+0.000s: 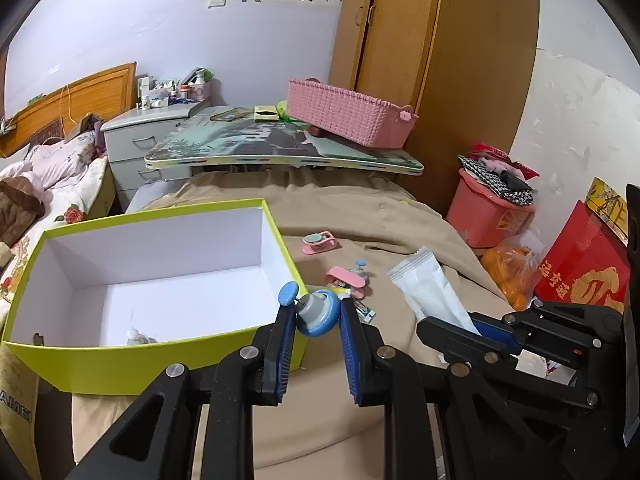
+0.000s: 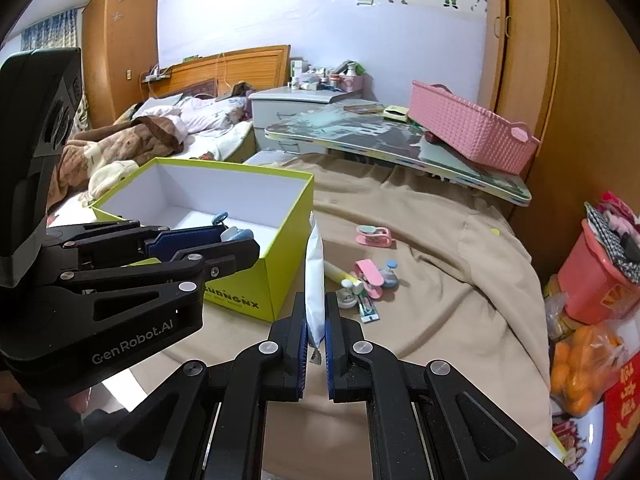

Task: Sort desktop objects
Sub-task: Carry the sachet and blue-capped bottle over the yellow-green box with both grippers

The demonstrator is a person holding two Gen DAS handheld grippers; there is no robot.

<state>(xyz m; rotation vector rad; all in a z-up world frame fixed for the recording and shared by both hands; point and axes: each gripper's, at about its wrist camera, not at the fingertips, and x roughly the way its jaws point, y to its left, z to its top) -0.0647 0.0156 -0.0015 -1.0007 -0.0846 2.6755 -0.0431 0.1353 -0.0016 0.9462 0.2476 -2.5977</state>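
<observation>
Left wrist view: my left gripper [image 1: 317, 314] is clamped on a blue-and-grey toy [image 1: 316, 312], held just at the near corner of the green box [image 1: 100, 364], I judge for dropping it in.
Right wrist view: my right gripper [image 2: 316, 330] is pinched on a white sachet [image 2: 315, 280], upright beside the box, likely waiting its turn. Pink clips [image 2: 374, 236] lie on the bed's tan blanket [image 2: 440, 280].

light: even, bright indoor | shadows: soft | focus: sharp | edges: fisheye-bent, dark corners
</observation>
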